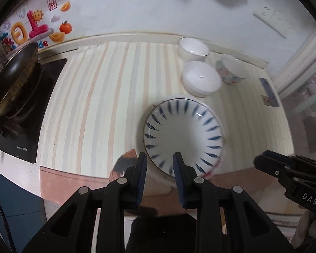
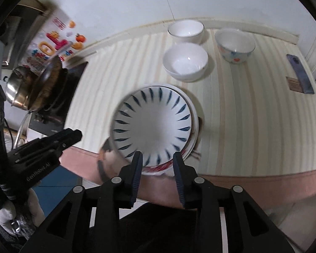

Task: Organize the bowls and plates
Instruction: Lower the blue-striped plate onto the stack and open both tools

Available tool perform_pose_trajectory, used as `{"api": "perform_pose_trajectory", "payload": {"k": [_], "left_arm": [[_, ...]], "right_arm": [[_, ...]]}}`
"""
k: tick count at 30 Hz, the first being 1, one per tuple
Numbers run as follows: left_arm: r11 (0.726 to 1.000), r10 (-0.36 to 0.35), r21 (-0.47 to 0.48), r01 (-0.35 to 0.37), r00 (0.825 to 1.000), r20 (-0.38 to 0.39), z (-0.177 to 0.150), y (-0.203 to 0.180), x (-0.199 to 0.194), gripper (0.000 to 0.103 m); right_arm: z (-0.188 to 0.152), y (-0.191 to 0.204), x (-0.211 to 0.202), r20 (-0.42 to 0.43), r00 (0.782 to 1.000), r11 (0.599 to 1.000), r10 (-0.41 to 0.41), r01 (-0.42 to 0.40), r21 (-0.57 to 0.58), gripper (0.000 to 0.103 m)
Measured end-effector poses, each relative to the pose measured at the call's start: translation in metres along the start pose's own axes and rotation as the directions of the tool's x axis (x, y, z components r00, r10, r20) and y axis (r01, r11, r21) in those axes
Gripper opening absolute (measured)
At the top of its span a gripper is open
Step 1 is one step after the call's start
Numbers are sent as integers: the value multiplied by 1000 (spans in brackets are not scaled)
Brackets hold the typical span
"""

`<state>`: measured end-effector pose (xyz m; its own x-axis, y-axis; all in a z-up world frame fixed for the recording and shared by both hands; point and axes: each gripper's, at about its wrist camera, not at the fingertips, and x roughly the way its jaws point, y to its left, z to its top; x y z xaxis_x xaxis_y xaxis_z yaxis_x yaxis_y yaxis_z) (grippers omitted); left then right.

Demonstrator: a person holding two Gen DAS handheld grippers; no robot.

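White letters "DAS" stand on the black body of the right claw point(image 1: 265, 158). The left claw point(image 2: 78, 133) carries the brand "GenRobot.AI" on its side. The wall sticker point(image 1: 34, 28) shows big coloured characters and small letters ending in "de"

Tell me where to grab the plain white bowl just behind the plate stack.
Pinch the near rim of the white bowl from above, one finger inside and one outside. It sits upright and empty, and the near side probably avoids both bowls behind: the white-rimmed one and the patterned one.
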<state>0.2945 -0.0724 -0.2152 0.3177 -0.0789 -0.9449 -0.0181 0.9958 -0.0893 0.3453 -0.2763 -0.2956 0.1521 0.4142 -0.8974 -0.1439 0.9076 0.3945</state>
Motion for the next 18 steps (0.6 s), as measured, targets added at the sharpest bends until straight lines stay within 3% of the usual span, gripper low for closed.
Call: {"api": "perform_pose_trajectory", "payload": {"k": [1,3,4,6,18], "left_arm": [[1000,-8,12,8,1000,6,-5,-2,-9,24],[999,-27,18,27,1000,15,-10,-3,-24,27],[999,-27,20,27,999,22,-12,-5,-29,28],[999,-30,33,28,999,34,-16,-8,-38,33],[997,-49,59,46,998,50,-29,-8,-72,33]], "right_arm": [[-3,5,-9,10,1000,1000,8,-8,1,42],[-11,14,-26,30,1000,1000,4,-4,1,65],[-15,19,-34,39,999,1000,-6,6,-7,69],[-23,26,-47,53,998,1000,-16,16,-10,71],[-51,38,-100,102,995,1000,-11,8,25,71]]}}
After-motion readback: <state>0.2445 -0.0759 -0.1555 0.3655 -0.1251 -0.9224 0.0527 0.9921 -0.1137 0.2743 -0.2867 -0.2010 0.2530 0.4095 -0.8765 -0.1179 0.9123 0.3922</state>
